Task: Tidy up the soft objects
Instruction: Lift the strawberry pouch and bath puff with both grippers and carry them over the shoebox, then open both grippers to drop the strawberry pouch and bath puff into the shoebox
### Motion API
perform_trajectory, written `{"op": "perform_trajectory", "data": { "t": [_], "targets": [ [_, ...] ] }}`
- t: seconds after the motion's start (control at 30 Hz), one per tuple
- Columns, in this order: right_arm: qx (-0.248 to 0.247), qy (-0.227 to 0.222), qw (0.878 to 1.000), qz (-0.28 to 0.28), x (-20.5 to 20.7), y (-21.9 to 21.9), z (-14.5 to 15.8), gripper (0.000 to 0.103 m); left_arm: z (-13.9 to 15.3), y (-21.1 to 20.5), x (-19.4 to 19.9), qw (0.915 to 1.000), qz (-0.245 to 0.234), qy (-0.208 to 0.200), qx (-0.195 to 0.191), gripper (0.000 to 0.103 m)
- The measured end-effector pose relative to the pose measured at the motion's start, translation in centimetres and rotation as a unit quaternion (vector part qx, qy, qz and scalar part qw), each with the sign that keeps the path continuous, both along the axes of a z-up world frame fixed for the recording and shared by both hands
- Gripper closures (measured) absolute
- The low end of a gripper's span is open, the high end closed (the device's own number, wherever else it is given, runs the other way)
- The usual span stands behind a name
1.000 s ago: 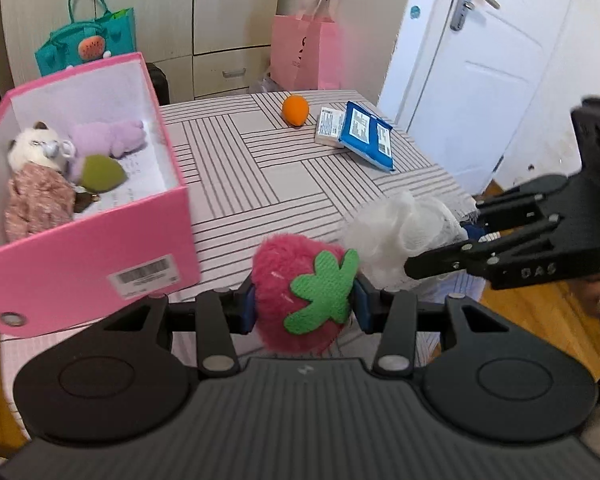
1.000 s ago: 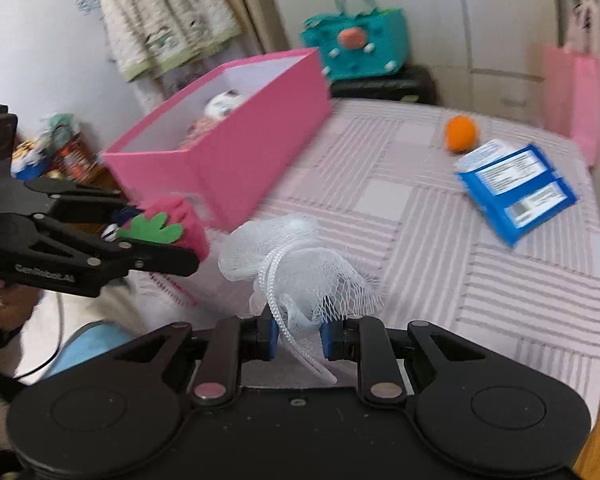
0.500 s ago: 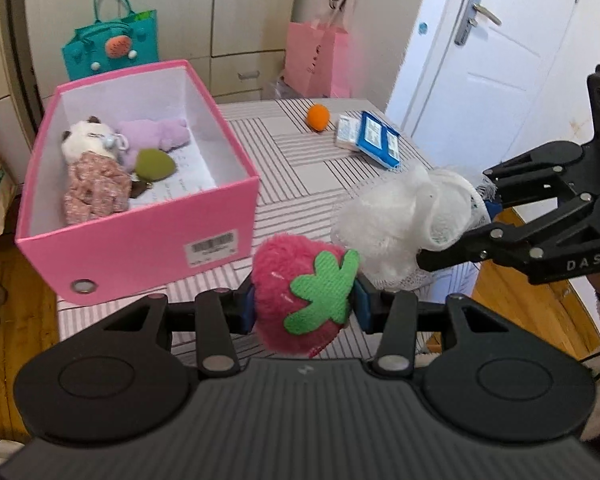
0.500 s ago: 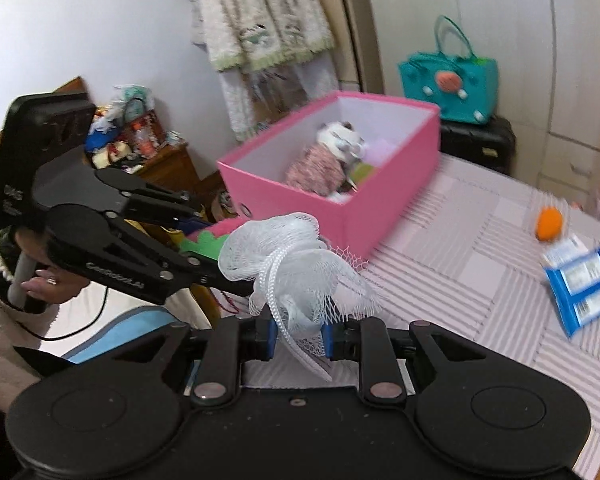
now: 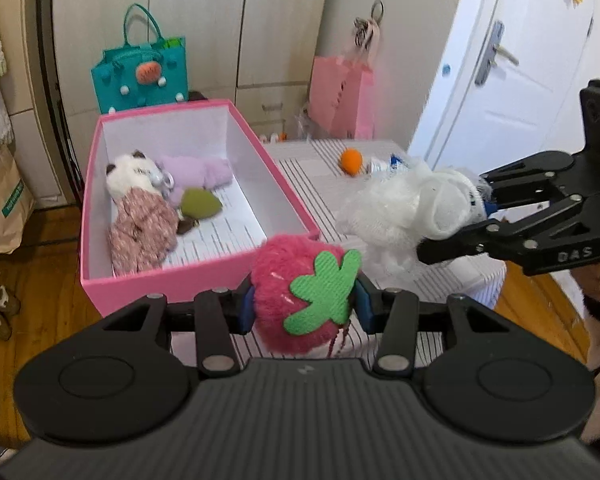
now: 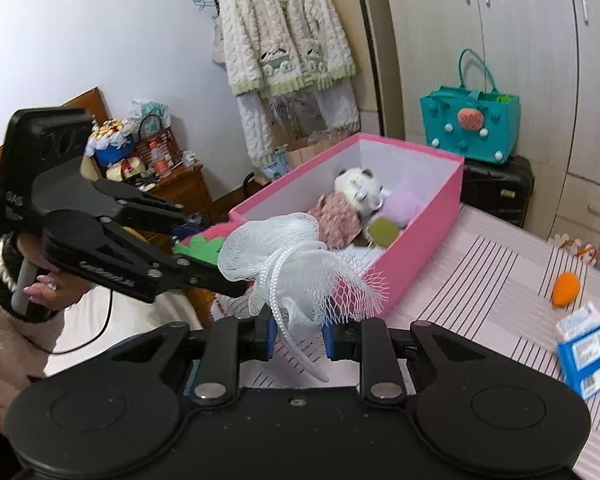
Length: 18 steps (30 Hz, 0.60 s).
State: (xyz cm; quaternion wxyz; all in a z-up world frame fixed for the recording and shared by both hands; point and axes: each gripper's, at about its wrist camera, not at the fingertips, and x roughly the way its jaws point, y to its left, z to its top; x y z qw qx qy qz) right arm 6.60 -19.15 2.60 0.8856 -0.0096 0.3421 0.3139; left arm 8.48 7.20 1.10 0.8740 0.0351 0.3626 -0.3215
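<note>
My left gripper [image 5: 304, 308] is shut on a fluffy pink plush strawberry [image 5: 296, 276] with a green felt leaf, held in the air just in front of the pink box's near wall [image 5: 204, 276]. My right gripper [image 6: 300, 336] is shut on a white mesh bath sponge [image 6: 292, 264], which hangs beside the strawberry [image 6: 198, 246] near the box's corner [image 6: 428, 240]. The open box holds a cat plush in a floral dress [image 5: 140, 216], a purple plush [image 5: 196, 172] and an olive-green soft piece [image 5: 200, 204].
The box stands on a table with a striped cloth [image 6: 480, 280]. An orange ball [image 5: 350, 160] and blue packets [image 6: 588, 348] lie further along it. A teal bag [image 5: 140, 76], a pink bag [image 5: 340, 96] and a white door [image 5: 500, 80] are behind.
Both grippers have risen and swung toward the pink box, each still holding its object. The box's inside now shows from higher up.
</note>
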Motion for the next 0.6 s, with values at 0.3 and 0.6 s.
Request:
{"op": "perform_trajectory", "data": {
  "t": [0.3,0.6],
  "targets": [
    [-0.029,-0.059,0.998,-0.023,5.6,1.6,0.0,0.076,-1.0,1.9,4.5,0.9980,0.049,-0.017,-0.035,0.057],
    [-0.096,-0.098,0.989,-0.049,13.4,5.3,-2.4,0.076,-3.5,0.4,10.2,0.9937,0.092,-0.053,-0.037,0.056]
  ]
}}
